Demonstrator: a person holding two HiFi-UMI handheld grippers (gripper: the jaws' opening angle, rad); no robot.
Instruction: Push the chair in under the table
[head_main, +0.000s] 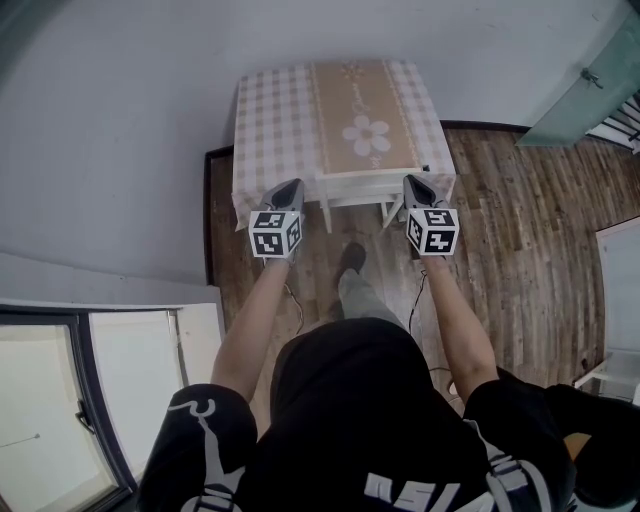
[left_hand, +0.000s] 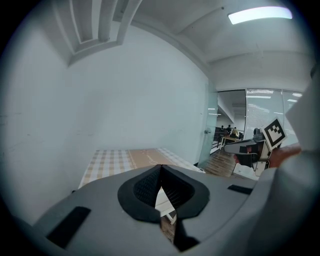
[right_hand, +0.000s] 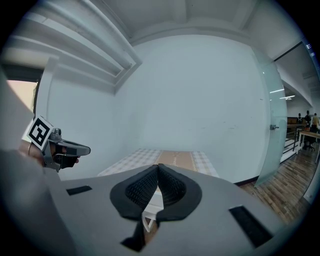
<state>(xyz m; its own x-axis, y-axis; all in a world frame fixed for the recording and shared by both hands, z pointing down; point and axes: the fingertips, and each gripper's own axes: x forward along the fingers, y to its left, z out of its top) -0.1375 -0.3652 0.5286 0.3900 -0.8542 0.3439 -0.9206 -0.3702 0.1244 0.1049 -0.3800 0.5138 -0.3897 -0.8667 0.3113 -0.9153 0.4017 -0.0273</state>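
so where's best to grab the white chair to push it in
Probably the white chair's back rail, from the person's side, facing the table. The rail lies across, along the table edge, and is about all that sticks out from under it. The left hand-held gripper and right hand-held gripper, both shut now, are near its ends.

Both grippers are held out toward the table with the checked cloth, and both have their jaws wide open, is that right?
Not quite: the jaws are shut, not wide open. The left gripper and the right gripper each show pads meeting with nothing between them, in the left and right gripper views. Both are held out toward the table with the checked cloth.
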